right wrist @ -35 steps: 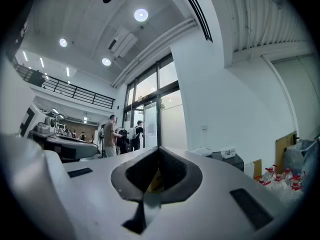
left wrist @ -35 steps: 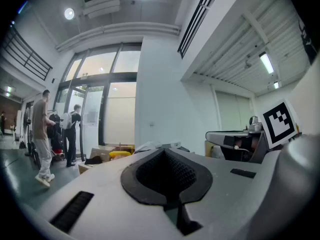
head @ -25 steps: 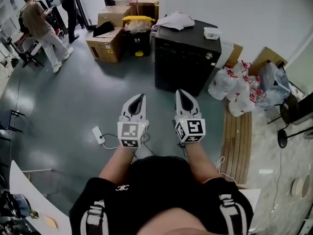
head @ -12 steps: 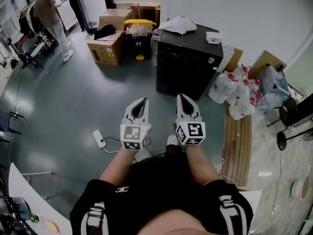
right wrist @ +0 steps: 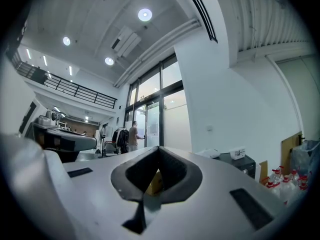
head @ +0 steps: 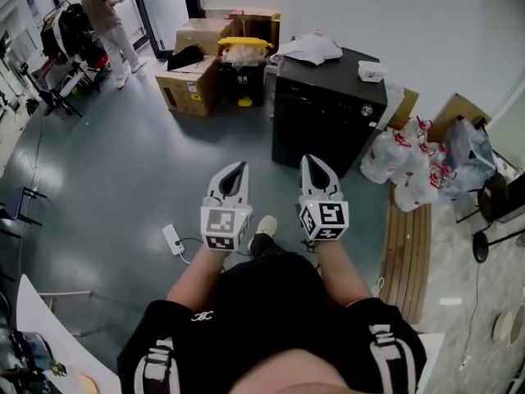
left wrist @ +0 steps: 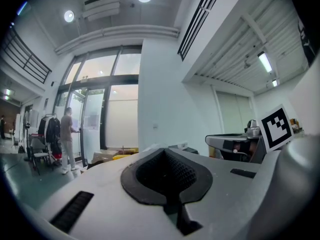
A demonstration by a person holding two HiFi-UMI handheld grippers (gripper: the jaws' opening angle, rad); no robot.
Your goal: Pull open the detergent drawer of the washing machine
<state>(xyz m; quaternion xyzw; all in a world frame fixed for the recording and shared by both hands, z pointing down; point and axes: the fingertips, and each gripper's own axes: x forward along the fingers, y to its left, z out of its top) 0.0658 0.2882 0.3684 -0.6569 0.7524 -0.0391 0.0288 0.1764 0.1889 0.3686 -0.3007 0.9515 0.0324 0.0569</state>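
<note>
At the far left a person (head: 105,11) is standing by glass doors, with cardboard boxes (head: 193,80) sitting nearby on the grey floor (head: 107,171). The left gripper (head: 238,168) is pointing forward, its jaws pressed together on nothing. Just right of it, the right gripper (head: 312,161) is likewise closed and empty. Ahead of both, well apart, the black washing machine (head: 328,125) is standing; its detergent drawer cannot be made out. White bags (head: 410,167) are lying at its right.
</note>
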